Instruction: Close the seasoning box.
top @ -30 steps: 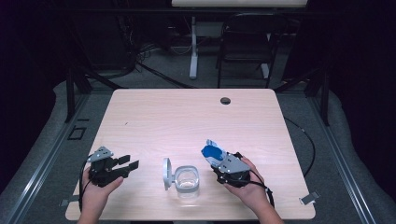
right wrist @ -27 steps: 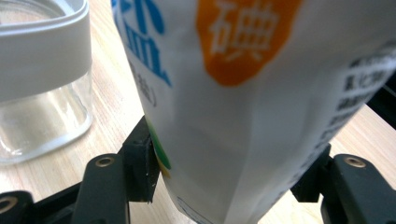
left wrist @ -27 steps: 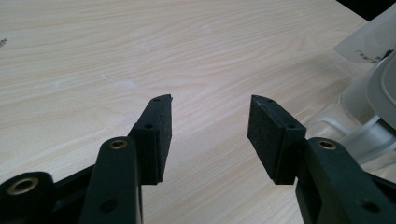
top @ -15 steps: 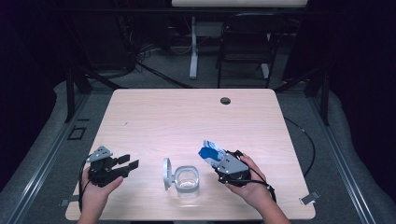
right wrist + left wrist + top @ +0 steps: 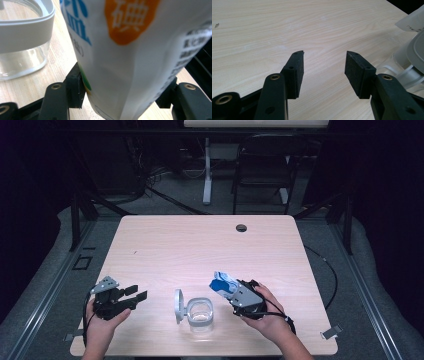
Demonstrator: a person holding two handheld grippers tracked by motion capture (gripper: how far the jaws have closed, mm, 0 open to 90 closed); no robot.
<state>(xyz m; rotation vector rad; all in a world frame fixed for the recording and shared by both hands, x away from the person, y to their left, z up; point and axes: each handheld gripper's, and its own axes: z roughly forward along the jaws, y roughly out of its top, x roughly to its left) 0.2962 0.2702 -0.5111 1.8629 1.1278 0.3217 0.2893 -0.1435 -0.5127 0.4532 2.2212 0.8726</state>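
Two grippers sit low over the pale wood worktop (image 5: 165, 245), one in each hand. Right gripper (image 5: 235, 292): jaws clamped on a white packet (image 5: 223, 283) with blue print and an orange patch; in the right gripper view the packet (image 5: 130, 50) stands between both jaws, pads pressing its lower sides, and rises past the top of that view. Packet tilts up and away from the jaws, toward the jar. Glass jar (image 5: 200, 313) with a grey rim stands upright on the worktop just beside the right jaws, on their left in the right gripper view (image 5: 22, 32), not touching them. Its lid (image 5: 178, 305) is swung open, standing on edge against the jar's far side from the packet. Jar looks empty; contents hard to tell. Left gripper (image 5: 134, 298): jaws parted wide, nothing between them, bare worktop ahead in the left gripper view (image 5: 323, 65). Jar and open lid (image 5: 412, 60) lie ahead and to the right of the left jaws, near but apart. A corner of the packet (image 5: 412, 22) shows beyond the lid. Left hand (image 5: 102, 320) wraps the gripper body; right hand (image 5: 267, 312) likewise.
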